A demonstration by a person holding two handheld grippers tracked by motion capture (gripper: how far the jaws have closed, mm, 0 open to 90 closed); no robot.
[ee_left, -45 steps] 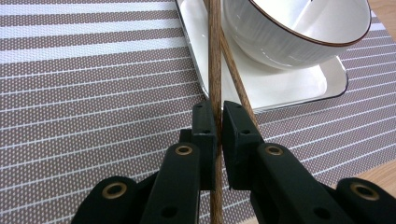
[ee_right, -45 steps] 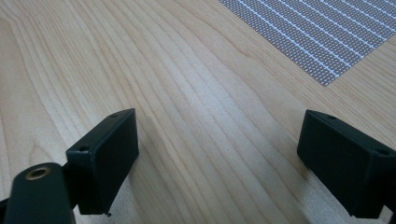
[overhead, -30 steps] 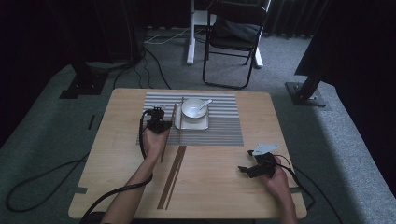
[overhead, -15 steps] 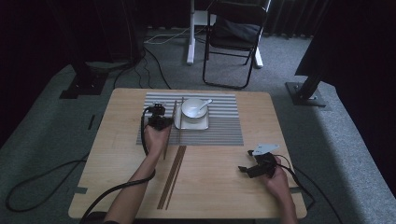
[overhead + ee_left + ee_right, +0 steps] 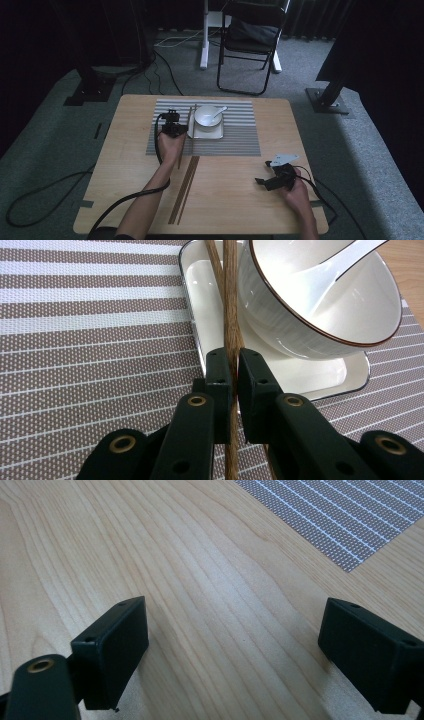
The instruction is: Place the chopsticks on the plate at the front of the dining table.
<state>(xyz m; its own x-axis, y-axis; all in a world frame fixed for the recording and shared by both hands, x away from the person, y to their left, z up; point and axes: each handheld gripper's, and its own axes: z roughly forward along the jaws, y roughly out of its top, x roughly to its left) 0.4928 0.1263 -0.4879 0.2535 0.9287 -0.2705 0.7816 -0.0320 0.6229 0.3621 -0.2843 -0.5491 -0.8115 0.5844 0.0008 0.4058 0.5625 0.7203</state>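
Observation:
My left gripper (image 5: pixel 179 131) (image 5: pixel 233 362) is shut on a pair of brown chopsticks (image 5: pixel 189 120) (image 5: pixel 231 315). Their far ends reach over the left rim of a white square plate (image 5: pixel 216 134) (image 5: pixel 310 377), close beside a white bowl (image 5: pixel 206 117) (image 5: pixel 320 315) that holds a white spoon (image 5: pixel 218 110) (image 5: pixel 325 275). All this stands on a striped placemat (image 5: pixel 235 140) (image 5: pixel 90 340). My right gripper (image 5: pixel 262 172) (image 5: pixel 235 645) rests open near the table's front right, with bare wood between its jaws.
A second pair of chopsticks (image 5: pixel 184 190) lies on the wooden table (image 5: pixel 125 165) in front of the placemat. A corner of the placemat (image 5: pixel 350 520) lies ahead of the right gripper. A folding chair (image 5: pixel 247 45) and cables stand on the floor beyond the table.
My left gripper has shifted a little away from the person and toward the plate, carrying the chopsticks. The right gripper has stayed put.

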